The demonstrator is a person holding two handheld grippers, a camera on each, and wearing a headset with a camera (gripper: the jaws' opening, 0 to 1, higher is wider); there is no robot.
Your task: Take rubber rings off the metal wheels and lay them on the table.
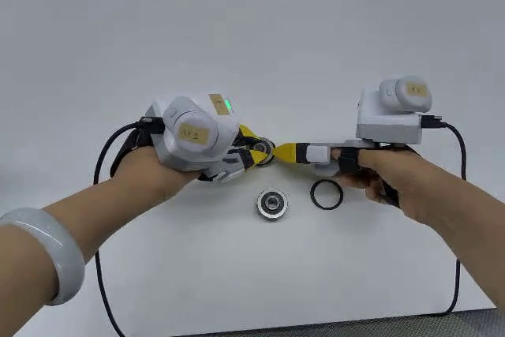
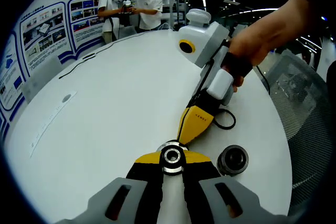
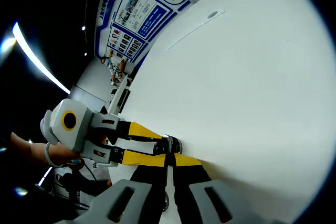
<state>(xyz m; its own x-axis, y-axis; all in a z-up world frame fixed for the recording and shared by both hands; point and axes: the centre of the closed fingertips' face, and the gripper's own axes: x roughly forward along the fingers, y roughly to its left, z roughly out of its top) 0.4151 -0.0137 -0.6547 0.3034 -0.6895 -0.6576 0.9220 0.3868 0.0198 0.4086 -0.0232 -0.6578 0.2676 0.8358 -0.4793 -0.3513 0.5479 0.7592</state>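
The left claw (image 1: pixel 251 155) is clamped on a metal wheel (image 1: pixel 264 150). The right claw (image 1: pixel 281 152), jaws nearly together, meets the wheel's rim; whether it pinches a ring is hidden. A second wheel (image 1: pixel 271 203) and a loose rubber ring (image 1: pixel 312 194) lie on the table (image 1: pixel 355 61); the right claw partly covers the ring in the left gripper view.

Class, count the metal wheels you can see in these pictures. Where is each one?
2. One wheel is clamped in the left gripper fingers; the other wheel lies on the table beside a loose rubber ring.
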